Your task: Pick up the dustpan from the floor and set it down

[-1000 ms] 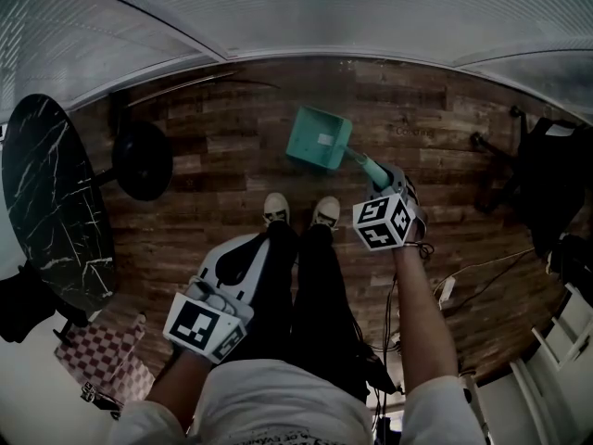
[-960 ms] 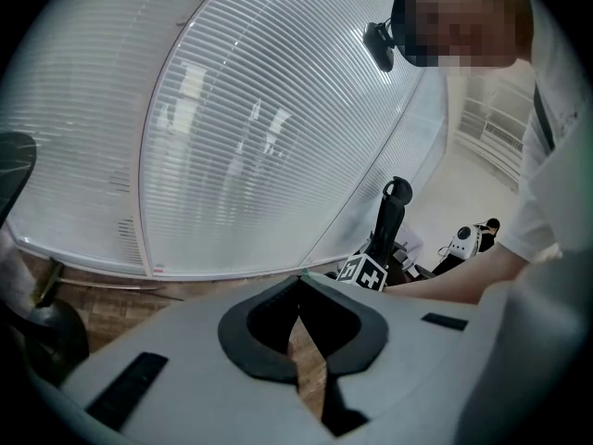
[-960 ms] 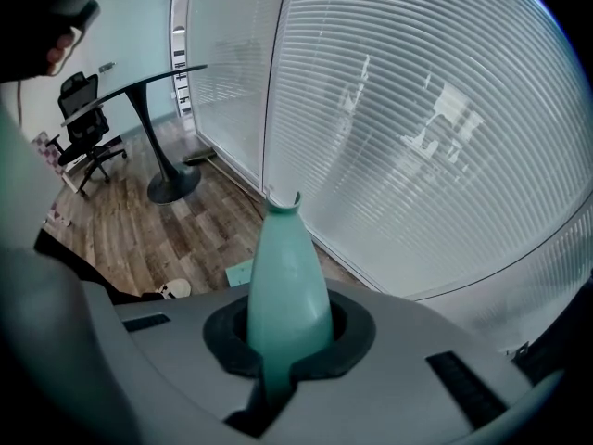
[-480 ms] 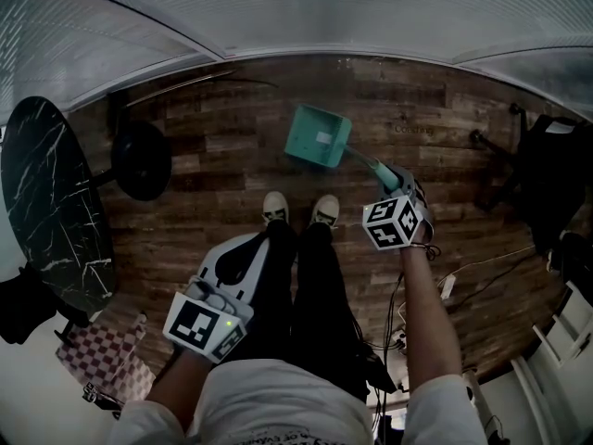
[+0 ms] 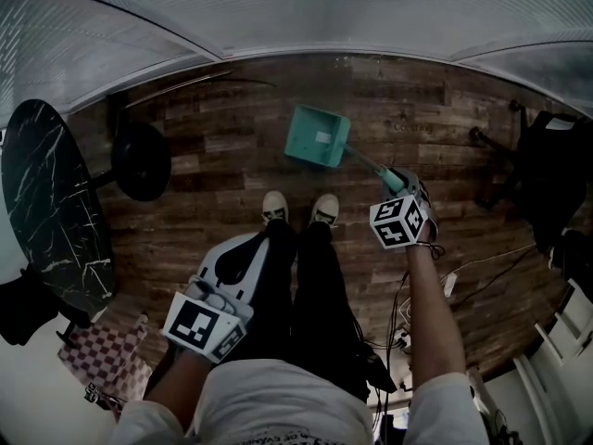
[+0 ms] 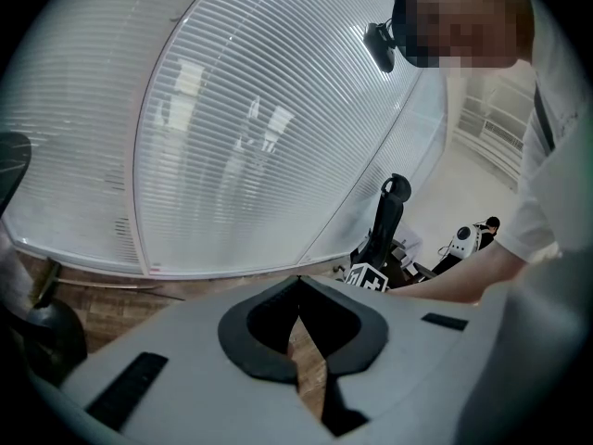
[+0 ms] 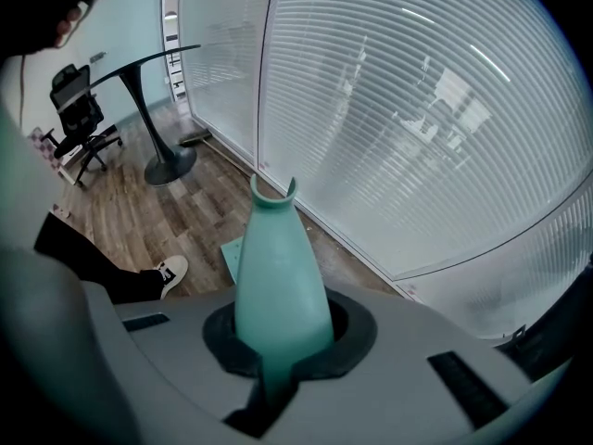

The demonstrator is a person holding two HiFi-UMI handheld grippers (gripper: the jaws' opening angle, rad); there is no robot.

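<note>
Right gripper [image 5: 398, 185] shifted right, fingers clamping handle of dustpan [image 5: 319, 137], left gripper [image 6: 298, 290] fingers together, empty

Dark wood-plank floor [image 5: 232, 156] runs up to a glass wall [image 5: 324, 12] covered with white horizontal blinds, pale and bright. Near that wall stands a round black marbled table [image 5: 46, 202] on a disc base [image 5: 141, 160]. A checkered mat [image 5: 97, 360] lies just beside the table. A black office chair [image 5: 547, 184] stands well apart from it.
</note>
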